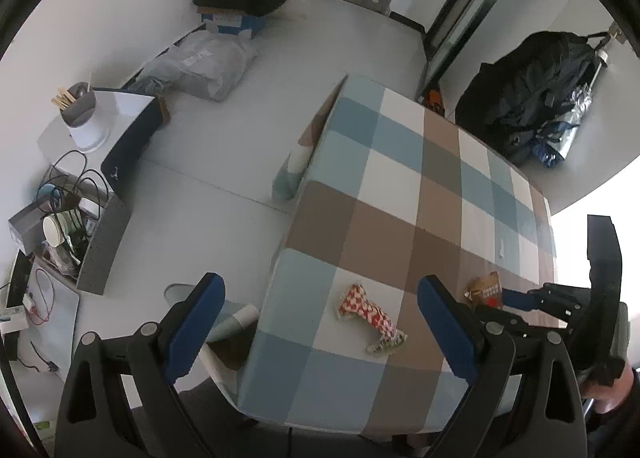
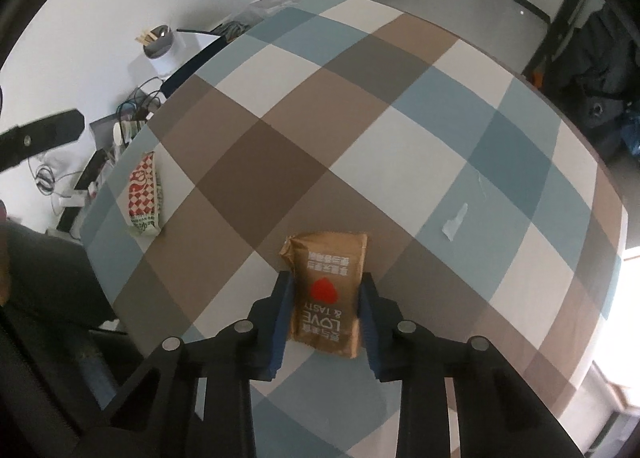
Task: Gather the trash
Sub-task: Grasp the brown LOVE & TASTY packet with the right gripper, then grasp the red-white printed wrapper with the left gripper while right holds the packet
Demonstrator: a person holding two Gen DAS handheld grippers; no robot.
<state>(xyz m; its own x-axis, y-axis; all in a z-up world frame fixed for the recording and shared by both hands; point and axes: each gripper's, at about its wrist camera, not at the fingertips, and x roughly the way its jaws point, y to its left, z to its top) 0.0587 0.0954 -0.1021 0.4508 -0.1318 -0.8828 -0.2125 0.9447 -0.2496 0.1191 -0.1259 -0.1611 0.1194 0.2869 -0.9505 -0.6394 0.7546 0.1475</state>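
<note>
The right gripper point(image 2: 325, 306) has its two blue-padded fingers point(image 2: 282, 314) pressed against the long sides of a gold-brown foil snack packet with a red heart and "LOVE & TASTY" print point(image 2: 329, 290) — clenched on it, with the packet lying flat on the desk point(image 2: 280, 130), which wears a checked cloth of blue, brown and white squares. The packet sits near the desk's close edge, its far end sticking out past the fingertips.

Well apart from it, toward the desk's left edge, lies a crumpled red-and-white chequered wrapper with a pale green end point(image 2: 144, 194). A small scrap of clear torn film point(image 2: 454, 223) rests on the cloth to the right of the packet.

The left gripper point(image 1: 320, 322) hovers above the desk corner with its jaws spread wide and nothing between them — the chequered wrapper shows on the cloth below, between the two blue pads point(image 1: 196, 322).
</note>
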